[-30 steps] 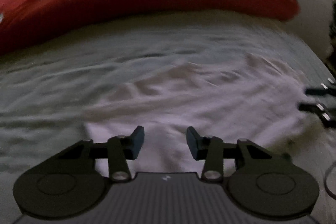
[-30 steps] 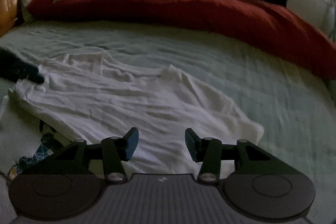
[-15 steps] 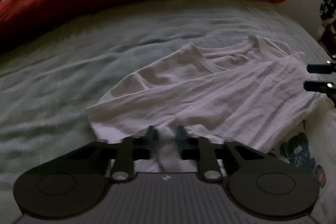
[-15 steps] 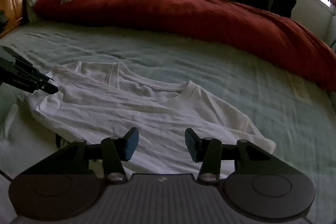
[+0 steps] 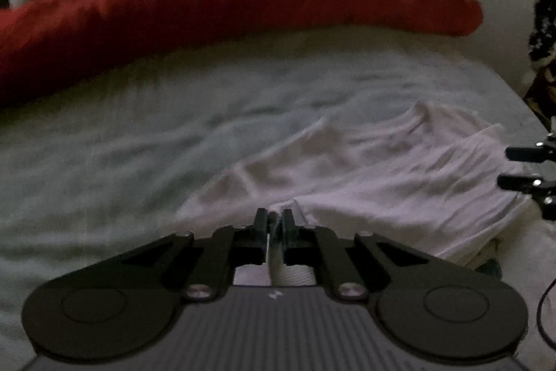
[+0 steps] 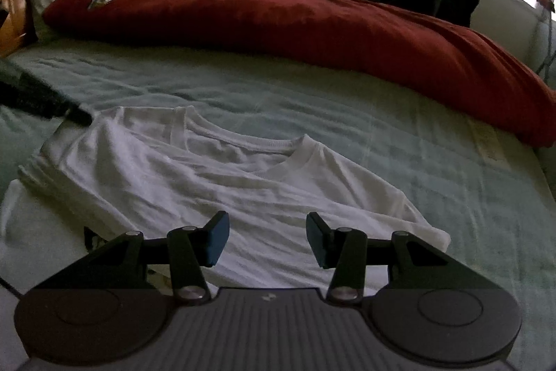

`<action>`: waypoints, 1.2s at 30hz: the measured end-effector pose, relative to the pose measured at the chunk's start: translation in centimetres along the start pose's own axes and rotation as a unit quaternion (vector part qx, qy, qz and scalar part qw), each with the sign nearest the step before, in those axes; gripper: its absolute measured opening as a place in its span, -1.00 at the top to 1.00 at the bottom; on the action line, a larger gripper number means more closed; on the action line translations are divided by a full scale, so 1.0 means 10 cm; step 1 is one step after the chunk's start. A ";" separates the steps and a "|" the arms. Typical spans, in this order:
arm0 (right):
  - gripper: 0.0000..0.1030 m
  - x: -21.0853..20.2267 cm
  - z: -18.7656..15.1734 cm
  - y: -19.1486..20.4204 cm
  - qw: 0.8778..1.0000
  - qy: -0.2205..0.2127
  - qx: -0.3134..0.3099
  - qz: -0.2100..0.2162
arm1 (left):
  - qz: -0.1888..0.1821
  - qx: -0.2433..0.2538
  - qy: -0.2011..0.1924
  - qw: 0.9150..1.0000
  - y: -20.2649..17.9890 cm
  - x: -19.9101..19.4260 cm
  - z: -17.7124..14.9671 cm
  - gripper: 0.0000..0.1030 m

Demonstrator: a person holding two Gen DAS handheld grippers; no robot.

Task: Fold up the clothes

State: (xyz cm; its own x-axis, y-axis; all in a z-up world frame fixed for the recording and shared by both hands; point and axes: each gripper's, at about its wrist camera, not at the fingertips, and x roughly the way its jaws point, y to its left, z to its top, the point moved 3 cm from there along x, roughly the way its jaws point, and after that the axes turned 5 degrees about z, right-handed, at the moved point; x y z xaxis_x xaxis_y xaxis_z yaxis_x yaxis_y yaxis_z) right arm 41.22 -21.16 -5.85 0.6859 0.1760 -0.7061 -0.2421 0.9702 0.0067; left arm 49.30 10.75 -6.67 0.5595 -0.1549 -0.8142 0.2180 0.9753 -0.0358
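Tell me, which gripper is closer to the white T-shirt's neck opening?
Neither clearly. The left gripper is pinching the white T-shirt at one edge; the right gripper hovers open over the hem, both away from the collar.

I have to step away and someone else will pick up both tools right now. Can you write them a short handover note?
Left tool: shut on a pinch of the white T-shirt at its near edge.
Right tool: open, holding nothing, above the shirt's other near edge.
The shirt lies spread and wrinkled on the green sheet, collar toward the red duvet.
Done: one grasp. Left: grasp with the right tool, then probably every fold.
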 end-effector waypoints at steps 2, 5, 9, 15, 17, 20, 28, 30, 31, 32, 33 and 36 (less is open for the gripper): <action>-0.04 0.02 -0.02 -0.01 1.000 0.005 0.003 0.001 | 0.014 -0.026 0.018 0.999 0.07 0.05 -0.05 0.73; -0.04 0.03 -0.02 0.00 1.000 0.007 0.000 0.004 | 0.032 -0.051 -0.011 0.998 0.12 -0.09 -0.02 0.75; -0.04 0.11 0.07 0.08 1.000 0.003 -0.005 0.019 | -0.004 -0.050 -0.042 0.998 0.00 -0.25 0.05 0.62; -0.07 0.47 0.19 0.27 0.998 0.003 -0.009 0.063 | -0.051 0.008 0.016 0.999 -0.33 0.05 -0.15 0.56; -0.07 0.65 0.16 0.30 0.998 0.017 -0.028 0.060 | -0.056 0.020 0.016 0.998 -0.31 0.07 -0.25 0.57; -0.09 0.70 0.12 0.08 0.998 0.013 0.003 0.059 | -0.048 0.014 0.020 0.999 -0.20 -0.08 -0.31 0.60; -0.25 0.20 0.08 -0.11 0.999 0.008 0.034 0.028 | -0.059 0.037 -0.026 0.997 -0.44 -0.31 -0.07 0.38; -0.29 0.20 -0.01 0.02 0.999 0.014 0.024 0.030 | -0.065 0.063 -0.026 0.996 -0.62 -0.18 -0.08 0.34; -0.29 0.21 -0.06 0.09 0.999 0.018 0.019 0.031 | -0.062 0.077 -0.019 0.995 -0.70 -0.10 -0.12 0.33; -0.29 0.24 -0.15 0.12 0.999 0.030 0.015 0.026 | -0.060 0.083 -0.016 0.995 -0.72 -0.06 -0.17 0.33; -0.29 0.26 -0.24 0.16 0.999 0.042 0.010 0.021 | -0.059 0.082 -0.017 0.995 -0.70 -0.07 -0.23 0.32; -0.40 0.10 -0.41 0.16 1.000 0.023 -0.003 0.013 | -0.055 0.081 -0.019 0.995 -0.64 -0.07 -0.40 0.29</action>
State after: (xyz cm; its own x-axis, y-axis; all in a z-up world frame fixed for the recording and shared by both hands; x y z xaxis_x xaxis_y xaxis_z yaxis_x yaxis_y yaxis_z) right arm 38.69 -20.14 -9.47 0.6464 0.1940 -0.7379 -0.2637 0.9643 0.0225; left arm 44.33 5.20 -8.19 0.5548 -0.2675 -0.7878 0.4034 0.9147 -0.0264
